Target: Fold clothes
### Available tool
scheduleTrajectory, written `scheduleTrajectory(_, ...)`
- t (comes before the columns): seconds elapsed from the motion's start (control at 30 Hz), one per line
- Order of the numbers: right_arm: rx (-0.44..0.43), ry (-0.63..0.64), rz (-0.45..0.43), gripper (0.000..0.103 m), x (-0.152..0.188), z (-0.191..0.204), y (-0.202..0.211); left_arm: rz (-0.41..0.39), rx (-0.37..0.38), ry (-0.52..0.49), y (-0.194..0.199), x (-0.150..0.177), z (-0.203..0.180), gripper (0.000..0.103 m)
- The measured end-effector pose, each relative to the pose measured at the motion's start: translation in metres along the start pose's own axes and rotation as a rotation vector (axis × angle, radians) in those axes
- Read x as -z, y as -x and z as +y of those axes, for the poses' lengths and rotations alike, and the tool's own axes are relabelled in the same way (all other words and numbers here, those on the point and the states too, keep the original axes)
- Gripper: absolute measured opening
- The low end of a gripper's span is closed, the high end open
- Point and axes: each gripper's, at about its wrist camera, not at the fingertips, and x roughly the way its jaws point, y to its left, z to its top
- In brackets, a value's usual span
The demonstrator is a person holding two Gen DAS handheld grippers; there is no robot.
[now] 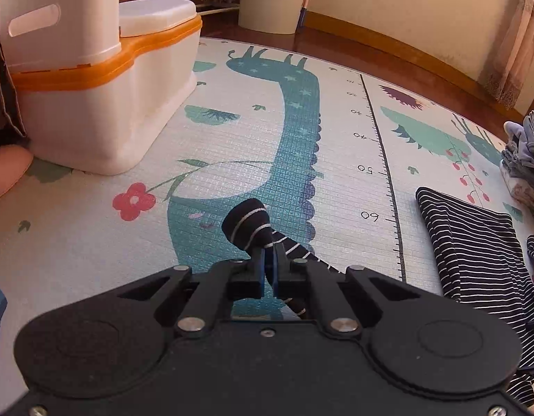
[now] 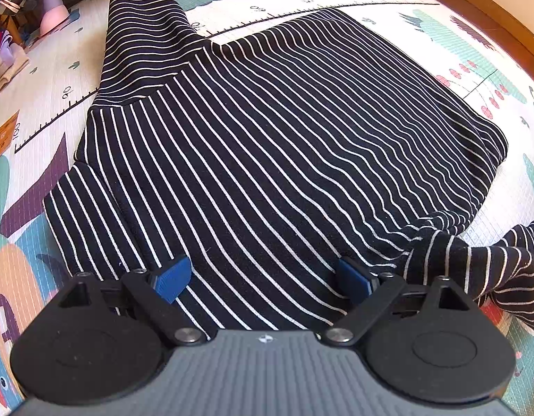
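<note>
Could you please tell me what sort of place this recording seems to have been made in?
Most likely a room in a home where a small child plays. A foam play mat with cartoon animals and a height ruler covers the wooden floor, a white-and-orange plastic child's potty stands on it, and lace curtains hang nearby.

Left gripper (image 1: pixel 265 253), lower centre of the left wrist frame: blue-padded fingers pinched together on a black sleeve with thin white stripes (image 1: pixel 247 223), whose cuff end sticks out past the tips toward mid-frame. Right gripper (image 2: pixel 263 277), bottom of the right wrist frame: jaws spread wide, blue pads (image 2: pixel 173 279) far apart at lower left and lower right, nothing gripped between them.
</note>
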Motion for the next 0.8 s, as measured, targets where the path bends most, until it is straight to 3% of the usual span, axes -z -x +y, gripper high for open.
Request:
scheduleTrajectory(0.23, 0.028, 0.024, 0.028, 0.087, -0.008, 0.002, 0.003, 0.008, -0.011, 0.002, -0.017, 0.019, 0.016, 0.002)
scheduleTrajectory(0.33, 0.048, 0.087, -0.011, 0.074, -0.016, 0.015, 0.010, 0.026, 0.001, 0.013, -0.030, 0.021, 0.021, 0.002)
scheduleTrajectory(0.4, 0.028, 0.144, -0.051, 0.051, -0.025, 0.030, 0.014, 0.045, 0.005, 0.029, -0.038, 0.021, 0.025, 0.003)
scheduleTrajectory(0.43, 0.013, 0.172, -0.070, 0.049, -0.030, 0.038, 0.015, 0.052, 0.009, 0.055, -0.041, 0.021, 0.028, 0.005)
scheduleTrajectory(0.6, -0.096, 0.343, -0.153, 0.049, -0.057, 0.094, 0.015, 0.082, 0.031, 0.163, -0.052, 0.023, 0.039, 0.011)
scheduleTrajectory(0.8, -0.073, 0.613, -0.166, 0.049, -0.067, 0.150, -0.006, 0.101, 0.028, 0.252, -0.061, 0.025, 0.049, 0.024)
